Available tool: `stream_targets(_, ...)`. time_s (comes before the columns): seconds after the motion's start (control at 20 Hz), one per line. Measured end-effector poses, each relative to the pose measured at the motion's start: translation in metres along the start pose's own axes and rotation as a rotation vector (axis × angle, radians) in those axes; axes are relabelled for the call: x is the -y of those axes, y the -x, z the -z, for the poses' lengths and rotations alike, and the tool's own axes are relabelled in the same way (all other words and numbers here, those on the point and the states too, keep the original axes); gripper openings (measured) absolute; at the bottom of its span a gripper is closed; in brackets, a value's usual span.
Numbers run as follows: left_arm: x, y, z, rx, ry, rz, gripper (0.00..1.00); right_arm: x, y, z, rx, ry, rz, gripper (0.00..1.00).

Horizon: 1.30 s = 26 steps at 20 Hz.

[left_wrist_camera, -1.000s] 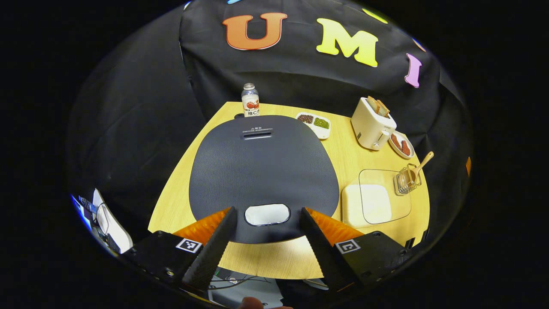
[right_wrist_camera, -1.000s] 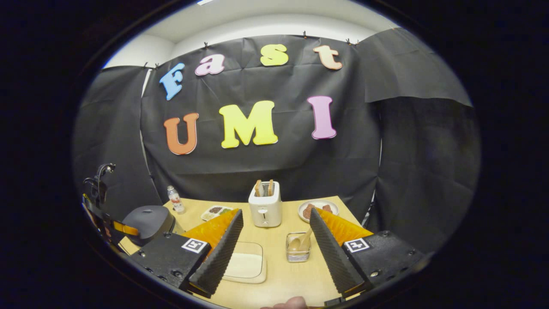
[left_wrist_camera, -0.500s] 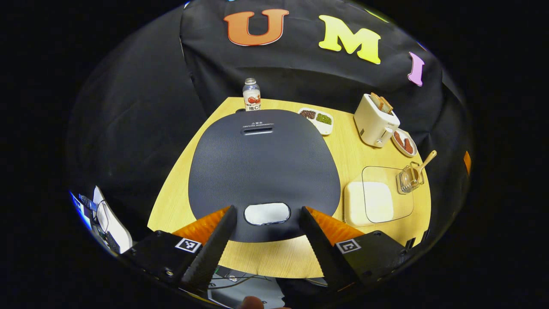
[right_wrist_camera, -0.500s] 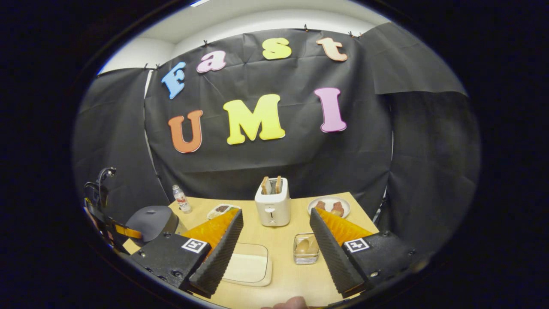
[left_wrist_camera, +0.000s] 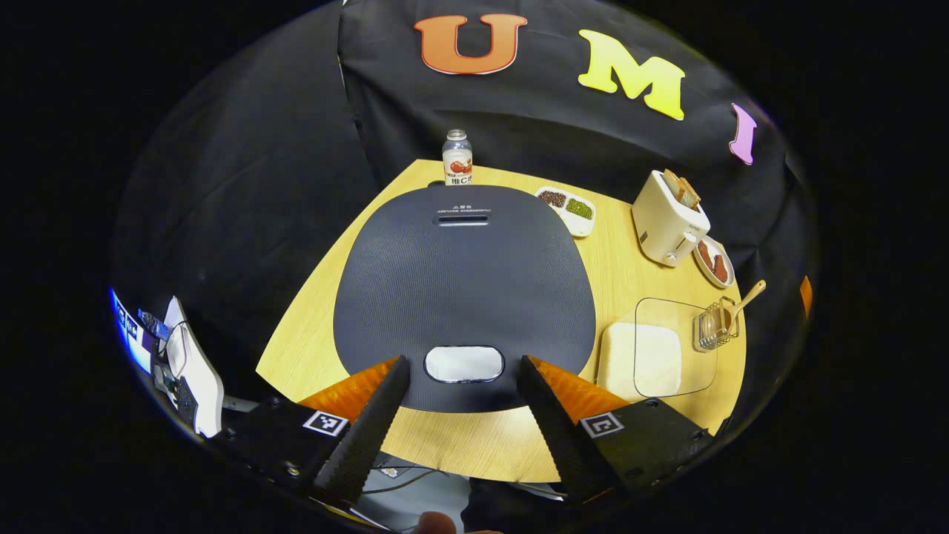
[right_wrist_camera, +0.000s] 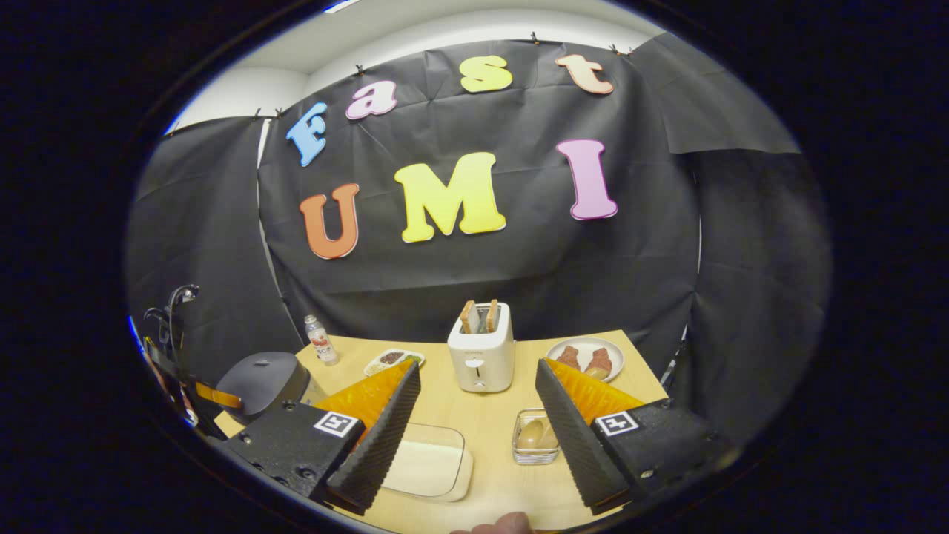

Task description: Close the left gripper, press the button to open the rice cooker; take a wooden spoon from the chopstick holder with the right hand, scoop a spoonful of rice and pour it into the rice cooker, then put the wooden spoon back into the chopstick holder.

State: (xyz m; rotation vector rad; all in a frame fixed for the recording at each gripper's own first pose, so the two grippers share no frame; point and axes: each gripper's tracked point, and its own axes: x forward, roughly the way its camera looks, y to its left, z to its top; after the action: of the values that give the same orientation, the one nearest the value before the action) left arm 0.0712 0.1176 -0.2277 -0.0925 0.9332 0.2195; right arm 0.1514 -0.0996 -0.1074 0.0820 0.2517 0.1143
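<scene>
Left gripper [left_wrist_camera: 461, 415]: fingers spread wide, nothing between them; it hangs above the front edge of the cooker [left_wrist_camera: 463, 293], one finger to each side of the button [left_wrist_camera: 464, 364].
Right gripper [right_wrist_camera: 474, 430]: fingers apart, empty, held over the near edge of the table [right_wrist_camera: 489, 423].
Step in hand: judged to be the opening one. The lid is down and the button is not pressed.
Method: bring the left fingers together first, so that the joined tips make one blunt point. Then go straight down on the middle of the button; a press with spread fingers would likely straddle it and land on the lid.
Spoon [left_wrist_camera: 741, 300]: stands in the wire holder [left_wrist_camera: 715, 326] at the table's right side, handle leaning out, beside the rice box [left_wrist_camera: 652, 360].
Left gripper view: gives the button and lid from above, and the spoon's handle.
Right gripper view: gives the cooker small and from the side at far left, the holder [right_wrist_camera: 535, 439] just ahead between the fingers, and a toaster [right_wrist_camera: 482, 356] behind it.
</scene>
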Motion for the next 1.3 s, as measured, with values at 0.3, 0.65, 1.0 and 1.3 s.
stream_targets(0.3,-0.005,0.011,-0.007,0.16,-0.023,0.01,0.95,-0.007,0.043,-0.01,0.036,0.033,0.069,1.0)
stream_targets(0.65,0.055,0.142,-0.065,0.564,-0.111,0.184,0.96,-0.042,0.121,-0.047,0.157,0.061,0.104,1.0)
stream_targets(1.0,0.084,0.251,-0.058,0.818,-0.095,0.327,0.96,-0.083,0.196,-0.061,0.232,0.044,0.113,0.99)
stream_targets(1.3,0.08,0.295,-0.031,0.922,-0.101,0.309,0.95,-0.102,0.236,-0.053,0.258,0.058,0.125,0.99)
